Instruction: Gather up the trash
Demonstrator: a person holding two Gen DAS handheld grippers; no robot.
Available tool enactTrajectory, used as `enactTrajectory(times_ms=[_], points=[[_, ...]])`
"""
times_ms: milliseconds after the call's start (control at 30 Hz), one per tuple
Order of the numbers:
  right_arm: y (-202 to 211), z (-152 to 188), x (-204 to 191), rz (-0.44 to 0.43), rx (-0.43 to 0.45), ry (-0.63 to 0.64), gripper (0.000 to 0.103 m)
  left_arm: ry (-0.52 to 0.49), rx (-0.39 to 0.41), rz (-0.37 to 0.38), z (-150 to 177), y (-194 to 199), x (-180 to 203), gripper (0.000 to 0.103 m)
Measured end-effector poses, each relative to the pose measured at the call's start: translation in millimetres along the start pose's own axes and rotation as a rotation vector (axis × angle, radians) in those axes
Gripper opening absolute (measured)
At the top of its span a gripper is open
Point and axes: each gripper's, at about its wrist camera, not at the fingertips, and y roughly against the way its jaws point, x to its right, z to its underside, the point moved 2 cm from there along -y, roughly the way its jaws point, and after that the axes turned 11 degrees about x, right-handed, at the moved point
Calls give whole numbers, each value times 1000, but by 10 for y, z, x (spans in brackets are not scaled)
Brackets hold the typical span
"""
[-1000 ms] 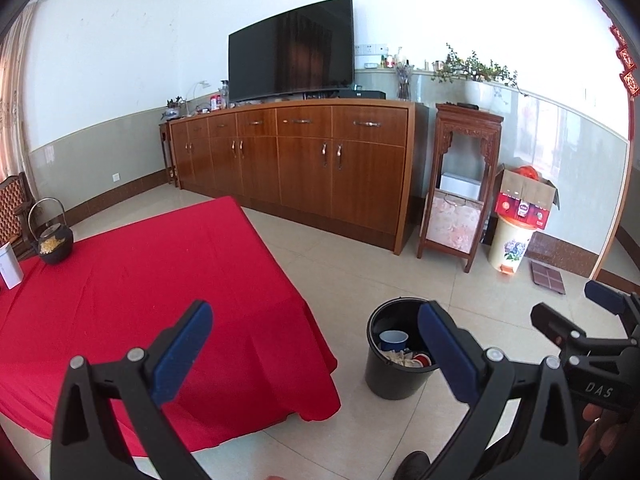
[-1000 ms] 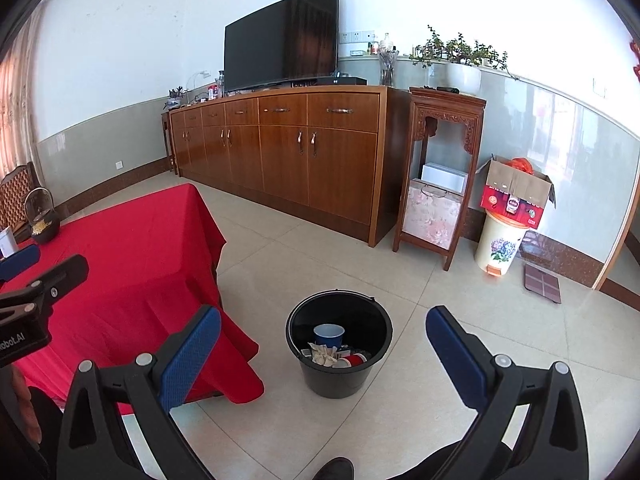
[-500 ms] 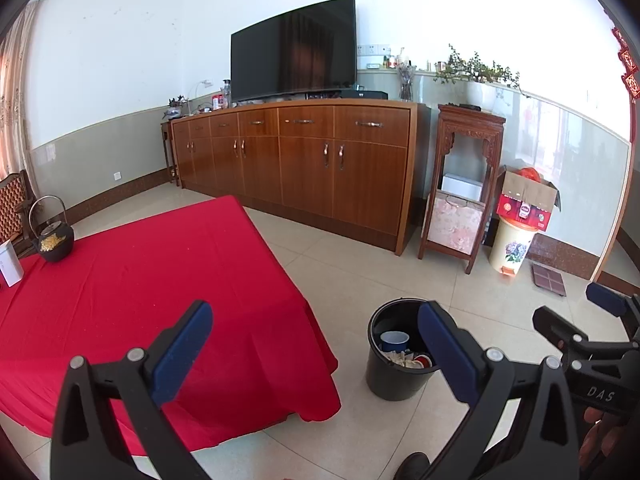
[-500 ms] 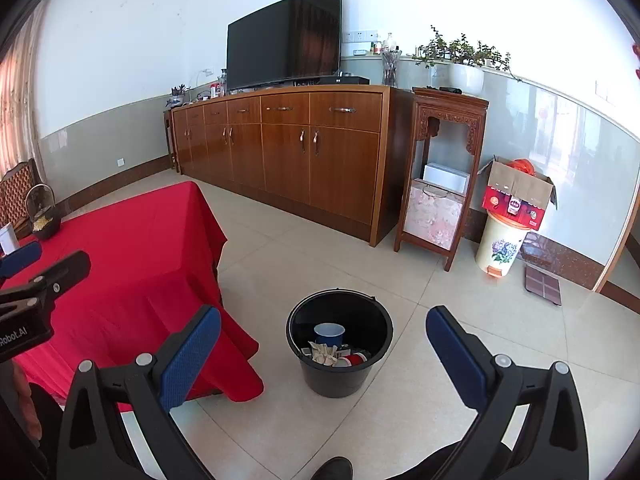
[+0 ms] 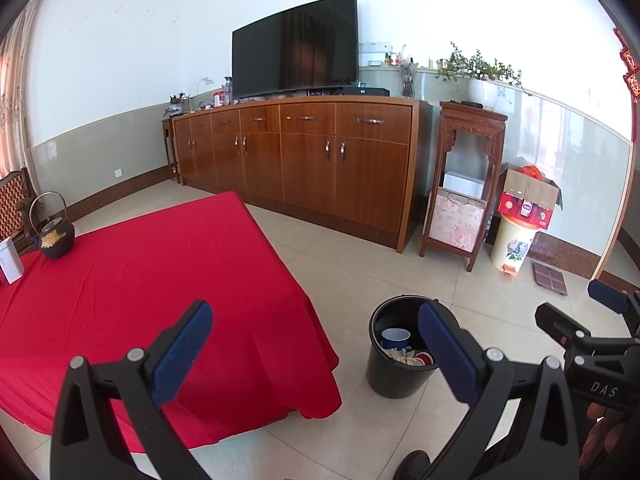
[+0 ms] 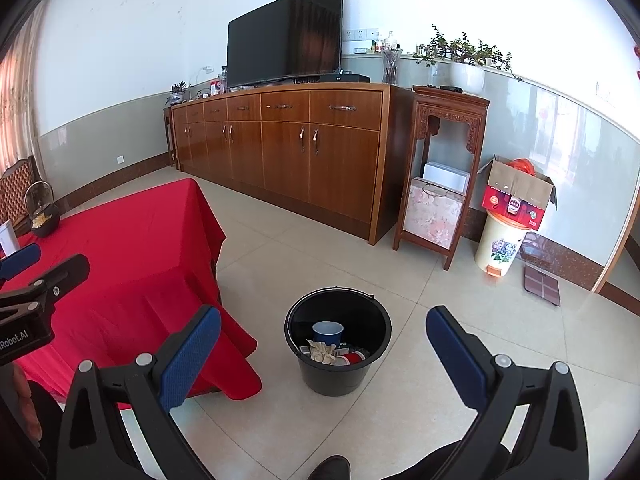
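Scene: We stand in a tiled living room, a tool in each hand, beside a counter draped in a red cloth.
Left tool: Our left tool hangs over the near corner of the counter, its blue pads spread wide with nothing between them.
Right tool: Our right tool points down toward the floor, likewise spread wide and carrying nothing.
Bucket: The black bucket sits on the floor just beside the draped corner of the counter, in line between the pads of our right tool but well below them.
Trash: Inside the bucket we see a blue cup, crumpled brown paper and a red cup lying on its side.
Counter: The red cloth shows no loose litter; only a dark kettle and a white box stand at its far left end.
Room: A long wooden cabinet with a television lines the back wall, and we spot no scraps on the open floor.
Progress: We judge the collecting largely done, since the visible trash already lies in the bucket.
Left to do: What remains, as far as we can tell, is a check for stray pieces outside these views.
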Motion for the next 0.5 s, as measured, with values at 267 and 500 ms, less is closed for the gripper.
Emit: enactTrajectory(times_ms=[267, 500], points=[[-15, 7, -10, 0, -4, 3, 103, -1, -2, 0, 7, -7, -4, 103], [-13, 17, -1, 2, -4, 3, 103, -3, -3, 0, 19, 7, -15, 103]])
